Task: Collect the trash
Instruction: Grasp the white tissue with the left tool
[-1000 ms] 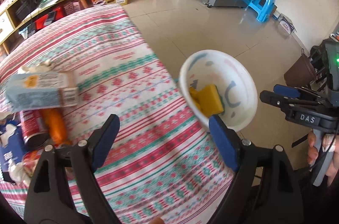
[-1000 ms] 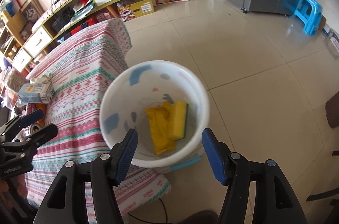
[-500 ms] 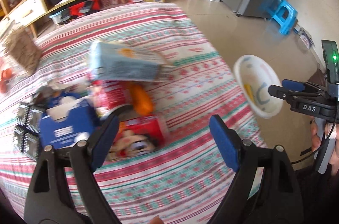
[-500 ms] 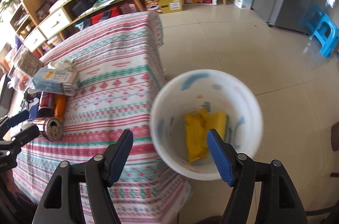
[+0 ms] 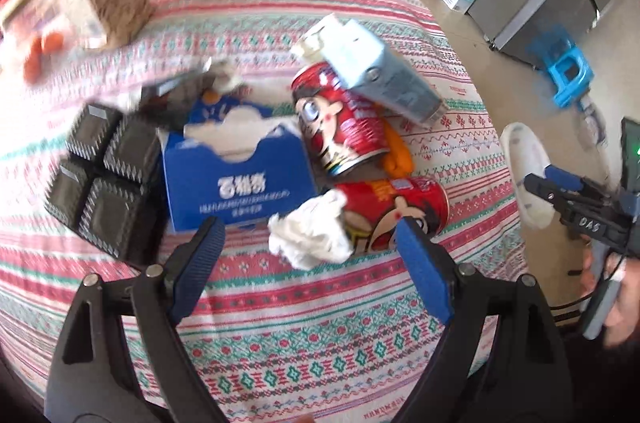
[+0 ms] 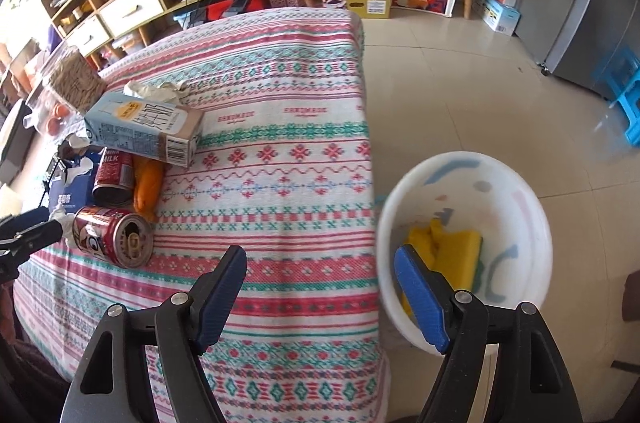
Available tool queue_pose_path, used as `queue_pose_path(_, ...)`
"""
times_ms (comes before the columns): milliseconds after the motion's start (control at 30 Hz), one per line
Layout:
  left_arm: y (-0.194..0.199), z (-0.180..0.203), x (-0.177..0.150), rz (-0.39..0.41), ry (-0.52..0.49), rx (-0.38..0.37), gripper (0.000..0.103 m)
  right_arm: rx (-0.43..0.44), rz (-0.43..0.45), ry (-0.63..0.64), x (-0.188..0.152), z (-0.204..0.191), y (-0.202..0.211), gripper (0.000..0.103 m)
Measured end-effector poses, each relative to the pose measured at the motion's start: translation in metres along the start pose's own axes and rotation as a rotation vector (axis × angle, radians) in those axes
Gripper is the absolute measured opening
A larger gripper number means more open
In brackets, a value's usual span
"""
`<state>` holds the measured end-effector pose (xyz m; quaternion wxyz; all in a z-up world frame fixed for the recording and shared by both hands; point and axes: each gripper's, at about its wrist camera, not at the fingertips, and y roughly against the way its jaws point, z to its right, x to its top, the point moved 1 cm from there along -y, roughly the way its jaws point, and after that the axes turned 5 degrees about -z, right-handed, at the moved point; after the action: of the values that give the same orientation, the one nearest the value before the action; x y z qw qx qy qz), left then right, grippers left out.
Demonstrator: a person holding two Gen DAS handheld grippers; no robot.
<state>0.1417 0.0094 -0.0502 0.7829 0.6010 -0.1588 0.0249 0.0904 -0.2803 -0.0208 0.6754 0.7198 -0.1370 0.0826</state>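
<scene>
Left wrist view: the left gripper (image 5: 308, 251), jaws spread wide and empty, hovered over a crumpled white tissue (image 5: 310, 233) at 12 o'clock, apparently its next pick. Behind the tissue lay two red drink cans (image 5: 394, 209), a blue tissue box (image 5: 236, 175) at 11 o'clock and a pale-blue milk carton (image 5: 380, 75) on the striped tablecloth (image 5: 320, 343).

Right wrist view: the right gripper (image 6: 320, 283), equally wide and holding nothing, hung above the table edge; the white trash bucket (image 6: 520, 191) sat on the floor at 2 o'clock, holding a yellow sponge (image 6: 460, 255), likely parked close to receive litter.
</scene>
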Motion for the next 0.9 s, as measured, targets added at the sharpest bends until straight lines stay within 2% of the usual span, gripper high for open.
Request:
queue_pose_path(100,-0.009,-0.010,-0.003,-0.041,0.059,-0.087,0.087,-0.001,-0.009,0.009,0.002,-0.007,-0.006,0.079)
queue_pose_path(167,-0.014,-0.014,-0.006,-0.051,0.084,-0.112,0.082,-0.004,-0.015,0.016,0.003,-0.012,-0.009,0.079)
queue_pose_path(233,-0.017,-0.017,-0.006,-0.052,0.092,-0.118,0.070,-0.004,-0.020,0.022,0.004,-0.016,-0.012,0.079)
queue_pose_path(300,-0.020,-0.021,-0.005,-0.053,0.106,-0.128,0.064,-0.004,-0.022,0.029,0.005,-0.020,-0.013,0.079)
queue_pose_path(433,-0.018,-0.030,-0.005,-0.037,0.159,-0.193,0.049,-0.002,-0.025,0.042,0.006,-0.025,-0.014,0.079)
queue_pose_path(467,-0.017,-0.033,-0.005,-0.033,0.163,-0.200,0.049,-0.002,-0.026,0.045,0.006,-0.026,-0.015,0.079)
queue_pose_path(567,-0.016,-0.035,-0.007,-0.026,0.171,-0.214,0.044,-0.005,-0.029,0.052,0.005,-0.029,-0.017,0.079)
queue_pose_path(633,-0.014,-0.036,-0.008,-0.027,0.179,-0.229,0.036,-0.006,-0.029,0.053,0.003,-0.030,-0.017,0.079)
queue_pose_path(767,-0.012,-0.036,-0.009,-0.021,0.156,-0.193,0.028,-0.007,-0.027,0.055,0.002,-0.032,-0.016,0.079)
queue_pose_path(900,-0.019,-0.037,-0.008,-0.045,0.145,-0.174,0.027,-0.003,-0.025,0.061,0.000,-0.036,-0.014,0.079)
